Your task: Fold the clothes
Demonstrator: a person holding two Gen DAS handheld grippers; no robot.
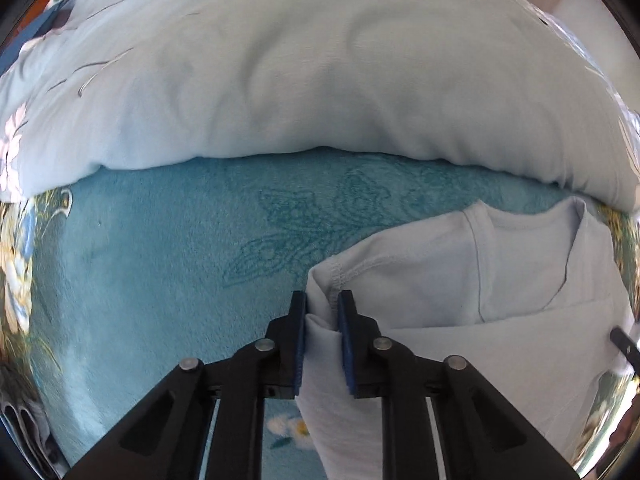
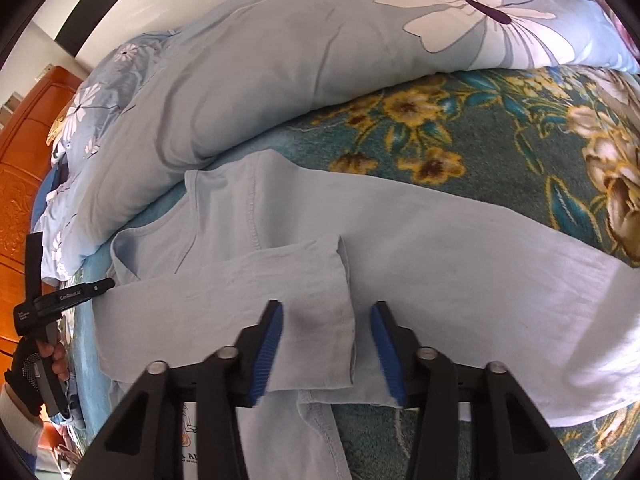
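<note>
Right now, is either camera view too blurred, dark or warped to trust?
Left wrist view: sharp at the centre, shirt evenly lit, edges badly warped and smeared with glare. Right wrist view: bright daylight, shirt crisp, soft shadow between the fingers, rim bent by the fisheye.

We see a teal plush blanket (image 1: 168, 248) covering the bed, its pile faintly embossed with a butterfly outline (image 1: 288, 240) in the left wrist view. In the right wrist view the same blanket (image 2: 500, 152) shows yellow and cream flowers with dark green leaves. Along its far side lies a thick, pale blue quilt (image 1: 320, 80), rolled into a soft, rounded ridge; its cover carries large white blossoms (image 2: 472, 12) with dark centres. At the left edge of the right wrist view we find an orange wooden headboard (image 2: 24, 152) with carved panels, and above it a white wall (image 2: 160, 4) with a dark strip set into it.
</note>
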